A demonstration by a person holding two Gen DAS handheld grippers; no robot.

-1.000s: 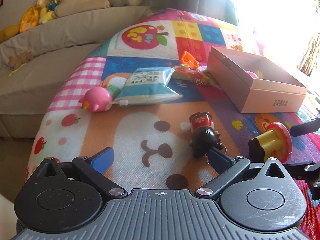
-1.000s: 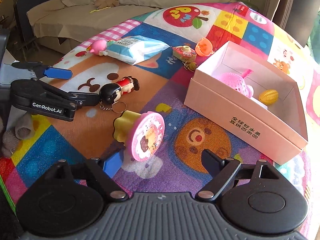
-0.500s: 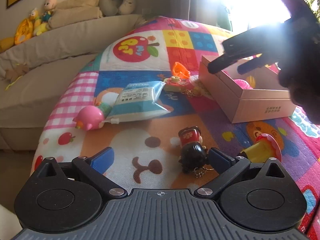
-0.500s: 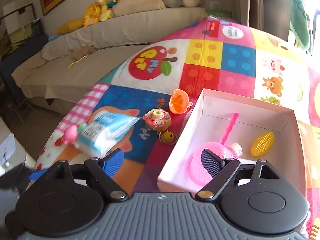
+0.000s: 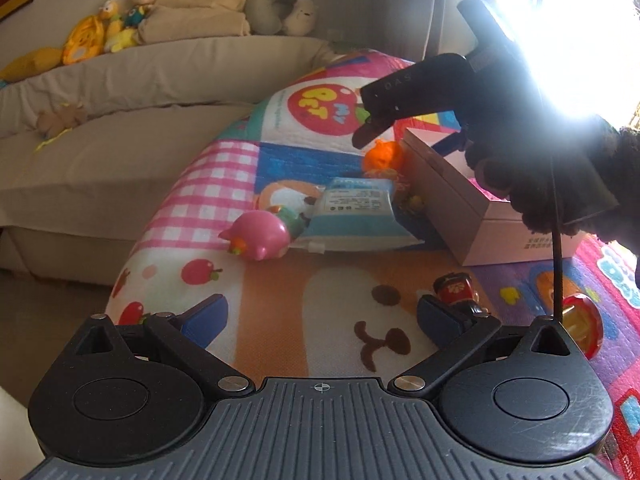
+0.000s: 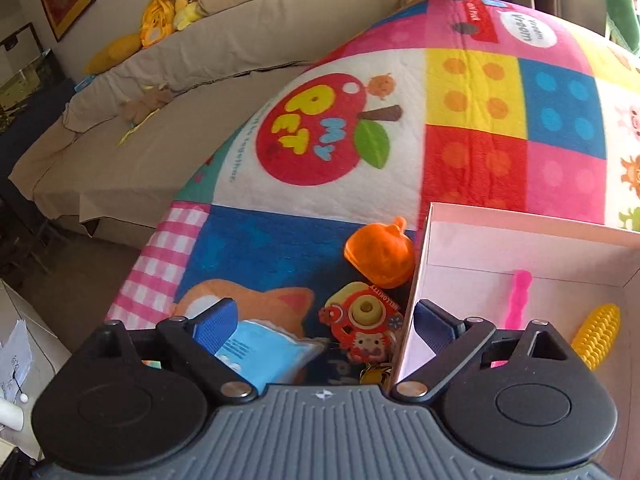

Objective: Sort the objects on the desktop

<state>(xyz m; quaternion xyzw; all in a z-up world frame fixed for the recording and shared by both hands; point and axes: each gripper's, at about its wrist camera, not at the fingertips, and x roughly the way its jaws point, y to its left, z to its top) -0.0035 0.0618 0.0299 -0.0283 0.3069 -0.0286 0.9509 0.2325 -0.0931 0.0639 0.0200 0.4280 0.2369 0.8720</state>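
Note:
My left gripper [image 5: 322, 316] is open and empty, low over the bear print of the colourful mat [image 5: 332, 280]. A small black-haired doll [image 5: 456, 294] lies by its right finger; a red-and-yellow toy [image 5: 580, 326] lies further right. My right gripper [image 6: 324, 322] is open and empty, above the red toy camera [image 6: 362, 326], the blue tissue pack [image 6: 264, 354] and the left wall of the pink box [image 6: 416, 280]. An orange pumpkin toy [image 6: 380, 254] lies beyond. In the left wrist view the right gripper [image 5: 404, 136] hovers over the pumpkin [image 5: 382, 156] and box [image 5: 452, 196].
A pink pig toy [image 5: 260, 236] lies beside the tissue pack [image 5: 352, 216]. Inside the box lie a yellow corn toy [image 6: 598, 332] and a pink handled toy [image 6: 520, 296]. A beige sofa [image 5: 120, 128] with plush toys stands behind the mat. Strong window glare fills the upper right.
My right gripper has moved away from the red-and-yellow toy, over the box's left edge to the toy camera and pumpkin. My left gripper has drawn back and lowered slightly.

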